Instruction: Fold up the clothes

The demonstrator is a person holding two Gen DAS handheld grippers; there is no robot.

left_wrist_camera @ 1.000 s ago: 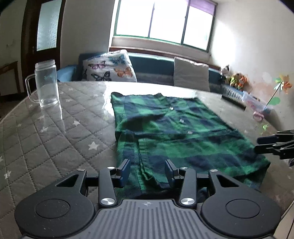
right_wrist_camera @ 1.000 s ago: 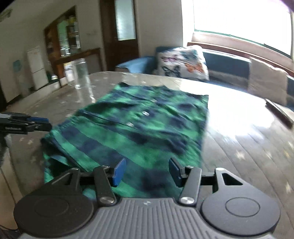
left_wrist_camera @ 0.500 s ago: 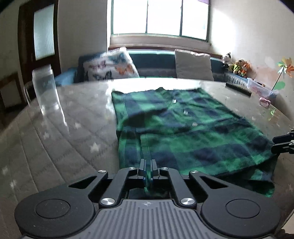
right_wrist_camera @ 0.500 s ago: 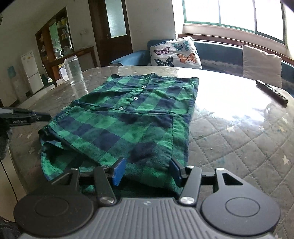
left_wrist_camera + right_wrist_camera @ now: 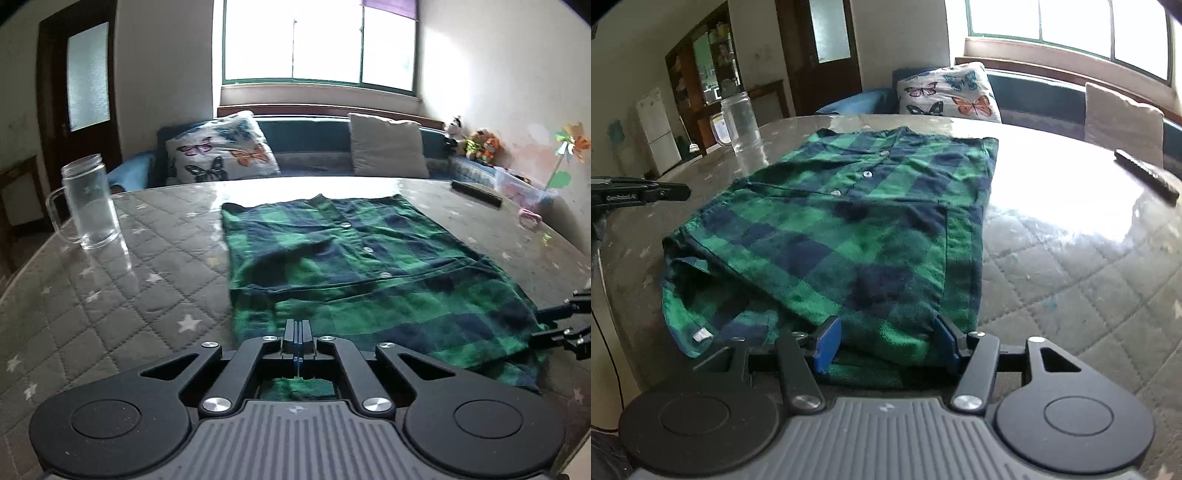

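**Match the second grip before lifting the hem**

The plaid shirt (image 5: pixel 849 221) lies flat on the quilted table (image 5: pixel 1071 277), hem toward you. Your left gripper (image 5: pixel 297 332) is pinched shut on the hem; the right gripper (image 5: pixel 886 341), jaws apart, straddles the hem ungripped. Clamp all layers there, then raise both hands level.

Opposed low wrist views, shared shirt (image 5: pixel 351 266)

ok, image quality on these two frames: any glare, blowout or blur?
Left wrist view: window blown out, far tabletop washed by glare, fisheye bends the room edges. Right wrist view: strong glare patch on the tabletop, remote smeared, shirt sharp.
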